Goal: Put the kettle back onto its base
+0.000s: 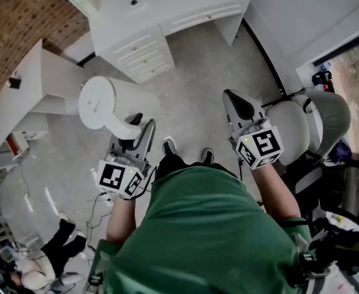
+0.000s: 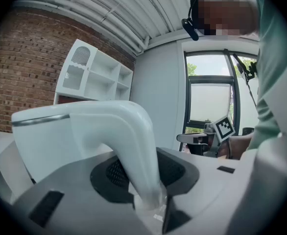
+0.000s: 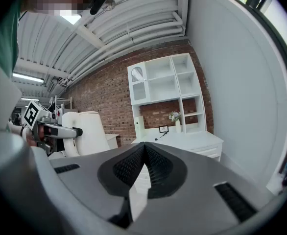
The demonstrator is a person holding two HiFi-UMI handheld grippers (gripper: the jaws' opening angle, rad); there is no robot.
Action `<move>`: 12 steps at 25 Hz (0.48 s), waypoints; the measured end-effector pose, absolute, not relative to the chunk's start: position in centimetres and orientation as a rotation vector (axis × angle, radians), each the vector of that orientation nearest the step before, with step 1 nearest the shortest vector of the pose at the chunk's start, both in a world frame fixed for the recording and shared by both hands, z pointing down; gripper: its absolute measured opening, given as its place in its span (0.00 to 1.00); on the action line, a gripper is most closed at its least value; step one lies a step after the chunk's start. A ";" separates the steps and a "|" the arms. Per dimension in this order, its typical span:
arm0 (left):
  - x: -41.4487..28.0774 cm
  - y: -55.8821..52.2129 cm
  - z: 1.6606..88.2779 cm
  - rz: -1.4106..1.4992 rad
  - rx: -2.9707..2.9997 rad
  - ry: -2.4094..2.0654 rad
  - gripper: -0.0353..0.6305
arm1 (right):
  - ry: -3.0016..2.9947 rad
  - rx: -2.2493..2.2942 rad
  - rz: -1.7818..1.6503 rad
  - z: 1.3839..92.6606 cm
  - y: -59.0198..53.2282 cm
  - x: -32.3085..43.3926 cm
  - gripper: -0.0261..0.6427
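Observation:
A white kettle [image 1: 103, 106] hangs in the air above the floor, at the left of the head view. My left gripper [image 1: 136, 133] is shut on its curved handle [image 2: 133, 146], which fills the space between the jaws in the left gripper view, with the kettle body [image 2: 60, 136] just ahead. My right gripper [image 1: 238, 106] is held apart at the right, shut, with nothing between its jaws [image 3: 144, 148]. From the right gripper view the kettle [image 3: 87, 131] and left gripper [image 3: 50, 130] show at the left. No kettle base can be made out.
A white desk with drawers [image 1: 149, 35] stands ahead against a brick wall, with a white shelf unit [image 1: 26, 84] to its left. A pale chair [image 1: 302, 127] is close on the right. Another person [image 1: 51, 250] sits on the floor at lower left.

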State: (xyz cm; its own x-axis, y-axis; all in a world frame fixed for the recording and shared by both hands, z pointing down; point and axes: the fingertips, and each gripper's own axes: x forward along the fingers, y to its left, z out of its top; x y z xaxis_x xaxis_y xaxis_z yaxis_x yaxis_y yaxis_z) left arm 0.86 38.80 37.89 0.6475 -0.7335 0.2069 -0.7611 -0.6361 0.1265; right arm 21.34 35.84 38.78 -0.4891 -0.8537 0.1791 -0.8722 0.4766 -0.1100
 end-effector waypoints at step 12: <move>-8.0 42.8 36.9 0.306 2.731 -1.224 0.26 | -2.567 1.570 0.368 39.2 39.3 13.2 0.06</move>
State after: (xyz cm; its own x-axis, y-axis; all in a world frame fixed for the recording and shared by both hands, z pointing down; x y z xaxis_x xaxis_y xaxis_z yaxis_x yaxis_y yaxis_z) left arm -8.01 42.76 36.92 0.6495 -0.7222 0.2378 -0.7492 -0.6612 0.0385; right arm 13.23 39.26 39.16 -0.4591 -0.8611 0.2183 -0.8878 0.4358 -0.1482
